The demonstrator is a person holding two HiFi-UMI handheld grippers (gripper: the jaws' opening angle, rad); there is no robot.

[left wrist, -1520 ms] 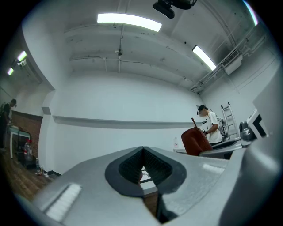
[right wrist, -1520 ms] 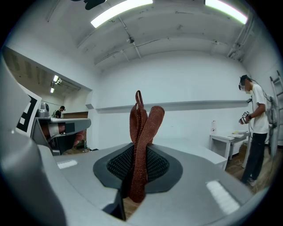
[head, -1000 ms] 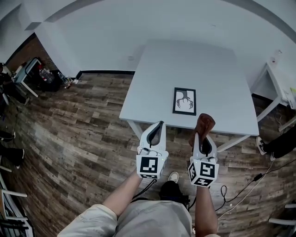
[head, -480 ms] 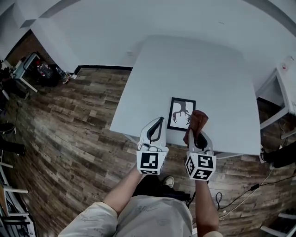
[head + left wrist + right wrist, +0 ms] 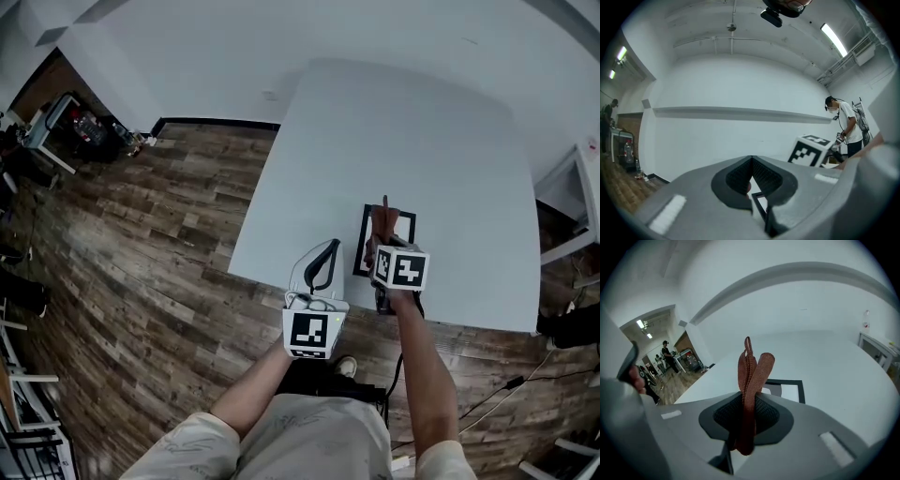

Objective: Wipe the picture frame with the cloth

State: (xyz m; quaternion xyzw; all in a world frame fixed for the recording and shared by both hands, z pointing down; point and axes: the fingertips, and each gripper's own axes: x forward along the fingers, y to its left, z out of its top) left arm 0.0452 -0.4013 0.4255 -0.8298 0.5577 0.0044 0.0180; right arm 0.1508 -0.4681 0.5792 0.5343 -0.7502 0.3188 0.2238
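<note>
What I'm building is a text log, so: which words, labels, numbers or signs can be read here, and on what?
None can be read.
Left cube: black-and-white square marker, no letters.
Right cube: same kind of marker, no letters.
Frame: a dark drawing, no caption visible.
Cloth: plain, no tag visible.

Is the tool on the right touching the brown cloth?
Touching. The right gripper view shows the right tool pinching the brown cloth between its closed jaws.
</note>
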